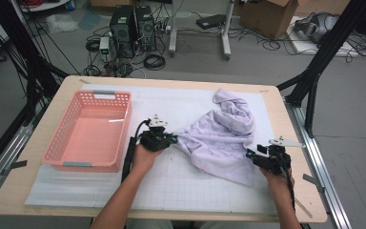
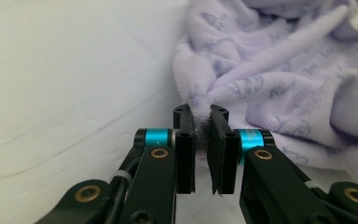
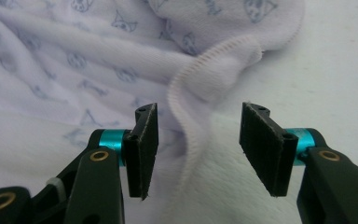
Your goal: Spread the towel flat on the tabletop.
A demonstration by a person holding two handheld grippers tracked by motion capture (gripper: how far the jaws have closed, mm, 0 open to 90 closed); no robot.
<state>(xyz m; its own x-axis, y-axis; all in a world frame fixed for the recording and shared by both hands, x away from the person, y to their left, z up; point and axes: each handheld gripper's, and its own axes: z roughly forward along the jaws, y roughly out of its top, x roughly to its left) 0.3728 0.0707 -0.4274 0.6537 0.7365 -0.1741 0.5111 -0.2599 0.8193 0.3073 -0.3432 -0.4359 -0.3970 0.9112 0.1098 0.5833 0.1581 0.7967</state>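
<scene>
A pale lilac printed cloth lies crumpled on the white mat, right of centre. My left gripper is at the cloth's left corner. In the left gripper view my left gripper is shut on a pinched fold of the cloth, which stretches away from the jaws. My right gripper sits at the cloth's lower right edge. In the right gripper view my right gripper stands open, with the cloth's ribbed hem lying between the jaws and the pads not pressing on it.
A pink slatted basket stands at the left of the wooden table, with nothing inside. Black frame posts rise at both back corners. Computers, cables and boxes are on the floor beyond the far edge.
</scene>
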